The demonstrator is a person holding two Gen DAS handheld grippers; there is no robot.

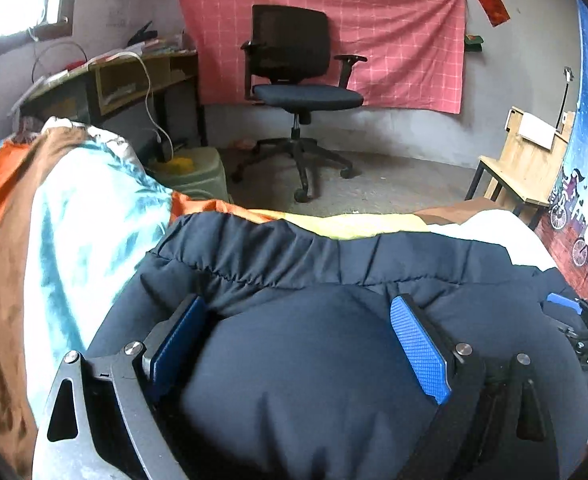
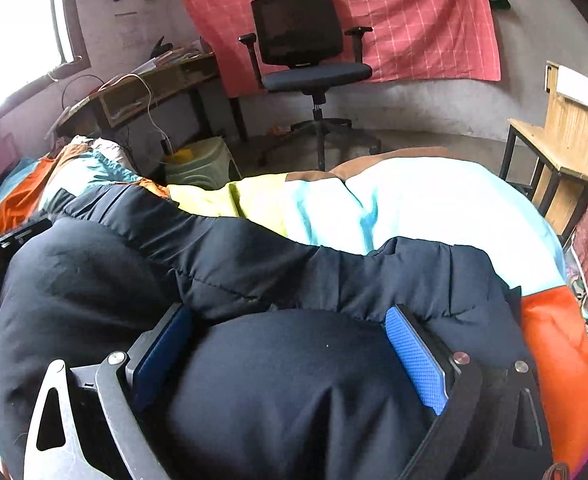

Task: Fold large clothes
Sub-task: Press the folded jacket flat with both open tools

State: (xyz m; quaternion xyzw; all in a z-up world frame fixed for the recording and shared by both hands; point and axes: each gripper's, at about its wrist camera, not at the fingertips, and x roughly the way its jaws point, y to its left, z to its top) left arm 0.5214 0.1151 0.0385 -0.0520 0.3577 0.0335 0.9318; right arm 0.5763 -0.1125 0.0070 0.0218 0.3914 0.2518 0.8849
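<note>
Left claw [image 1: 297,344]: we see it spread wide over the dark jacket [image 1: 333,272], gripping nothing.
Right claw [image 2: 290,352]: also spread, jacket bulging between.
Bed [image 1: 74,216]: under jacket.

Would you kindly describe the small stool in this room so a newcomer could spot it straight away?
Start at the pink checked cloth on the back wall, then drop to the wooden desk at its left. The stool stands on the floor beside the desk's leg, against the bed; it alone is pale green plastic, with something yellow on top.
</note>
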